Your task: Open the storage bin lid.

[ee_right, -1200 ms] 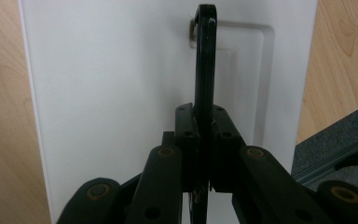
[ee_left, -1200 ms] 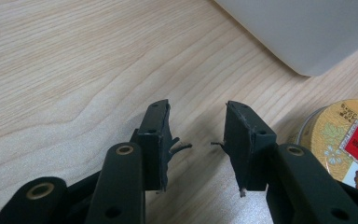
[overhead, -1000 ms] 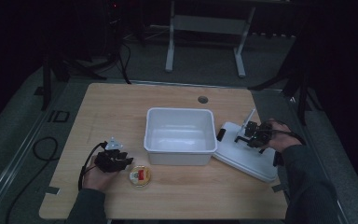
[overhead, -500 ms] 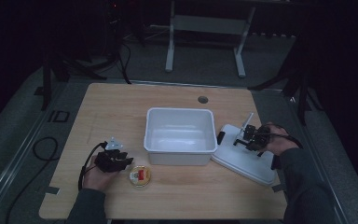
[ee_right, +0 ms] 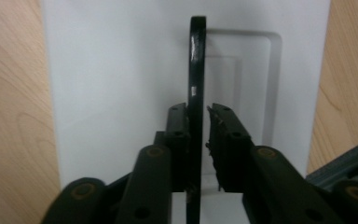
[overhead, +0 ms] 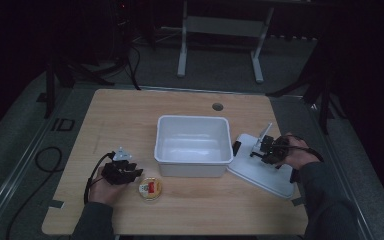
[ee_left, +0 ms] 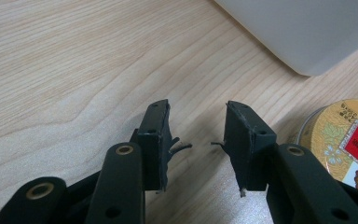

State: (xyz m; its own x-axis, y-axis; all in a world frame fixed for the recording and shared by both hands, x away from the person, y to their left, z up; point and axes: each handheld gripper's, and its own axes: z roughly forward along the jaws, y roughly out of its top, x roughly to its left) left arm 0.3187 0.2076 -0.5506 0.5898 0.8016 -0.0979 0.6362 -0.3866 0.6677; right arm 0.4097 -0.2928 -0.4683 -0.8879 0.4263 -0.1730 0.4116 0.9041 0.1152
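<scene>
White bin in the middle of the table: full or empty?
Empty. The high view shows the white bin's bare white floor, with nothing lying inside.

White bin (overhead: 193, 145) and lid (overhead: 260, 170); black handle (ee_right: 196, 65); pale wood-grain table (overhead: 130, 115); gold tin (overhead: 150, 188), red label; black grippers (ee_left: 198, 144).

Wooden table (overhead: 130, 115) under white bin (overhead: 193, 146), lid (overhead: 260, 172), tin (overhead: 150, 188).

The right gripper (ee_right: 199, 123) has its jaws set around a thin black handle (ee_right: 196, 60), which stands edge-on between them. Beneath lies a white lid (ee_right: 121, 70) on the wooden bench (ee_right: 14, 93)
</scene>
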